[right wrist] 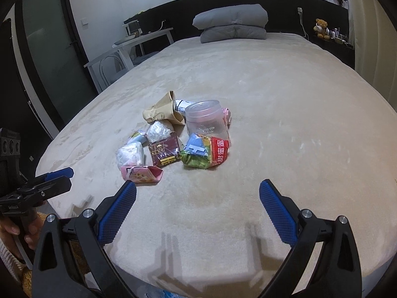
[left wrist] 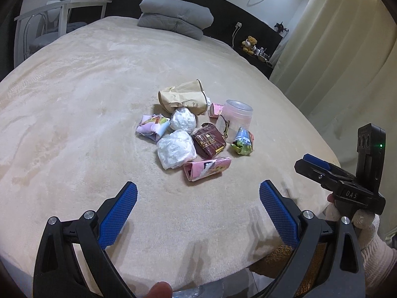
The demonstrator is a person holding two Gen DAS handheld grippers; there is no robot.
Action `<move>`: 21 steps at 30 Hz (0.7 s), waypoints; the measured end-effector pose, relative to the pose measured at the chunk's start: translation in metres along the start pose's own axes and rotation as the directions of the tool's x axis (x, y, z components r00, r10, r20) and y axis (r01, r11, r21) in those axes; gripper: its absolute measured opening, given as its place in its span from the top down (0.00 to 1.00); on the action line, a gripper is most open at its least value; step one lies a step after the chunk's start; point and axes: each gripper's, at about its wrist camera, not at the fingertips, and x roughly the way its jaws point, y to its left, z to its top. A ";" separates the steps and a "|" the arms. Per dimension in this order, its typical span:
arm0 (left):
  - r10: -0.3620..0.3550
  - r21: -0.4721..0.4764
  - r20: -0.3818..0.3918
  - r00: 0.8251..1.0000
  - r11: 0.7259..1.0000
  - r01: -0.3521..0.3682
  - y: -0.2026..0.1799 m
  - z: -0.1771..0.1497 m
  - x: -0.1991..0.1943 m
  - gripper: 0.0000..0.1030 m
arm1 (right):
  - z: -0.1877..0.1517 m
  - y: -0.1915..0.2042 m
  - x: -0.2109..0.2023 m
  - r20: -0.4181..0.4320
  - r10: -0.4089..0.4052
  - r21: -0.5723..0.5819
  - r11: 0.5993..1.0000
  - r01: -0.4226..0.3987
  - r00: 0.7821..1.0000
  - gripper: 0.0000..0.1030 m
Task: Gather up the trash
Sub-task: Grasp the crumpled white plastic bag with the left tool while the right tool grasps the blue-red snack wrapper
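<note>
Trash pile (left wrist: 196,129) on beige bed (left wrist: 86,99); grey pillows (left wrist: 173,17) beyond.

Right gripper (right wrist: 198,193), jaws spread, hovers near trash pile (right wrist: 173,144) on bed (right wrist: 273,99).

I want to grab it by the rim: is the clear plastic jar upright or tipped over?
Upright. The clear plastic jar stands on the bed with its round open mouth facing up; no lid is on it.
</note>
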 end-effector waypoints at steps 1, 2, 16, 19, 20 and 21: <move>-0.001 -0.012 -0.012 1.000 1.000 0.001 0.003 0.003 0.005 0.06 | 0.003 -0.002 0.006 -0.009 0.004 0.005 1.000 -0.004 1.000 0.05; -0.001 -0.025 -0.022 1.000 1.000 0.001 0.006 0.007 0.010 0.06 | 0.006 -0.004 0.012 -0.019 0.000 0.011 1.000 0.000 1.000 0.05; -0.054 -0.210 -0.125 0.991 0.977 0.026 0.044 0.047 0.077 0.08 | 0.036 -0.024 0.084 -0.134 0.053 0.090 0.995 -0.041 0.990 0.05; -0.070 -0.215 -0.141 0.988 0.976 0.038 0.042 0.052 0.089 0.08 | 0.041 -0.028 0.096 -0.154 0.063 0.109 0.993 -0.046 0.986 0.05; -0.076 -0.216 -0.148 0.986 0.976 0.043 0.042 0.054 0.093 0.08 | 0.043 -0.030 0.099 -0.161 0.068 0.118 0.992 -0.049 0.985 0.06; -0.076 -0.213 -0.154 0.985 0.976 0.042 0.040 0.055 0.097 0.08 | 0.044 -0.031 0.103 -0.168 0.071 0.124 0.991 -0.050 0.983 0.08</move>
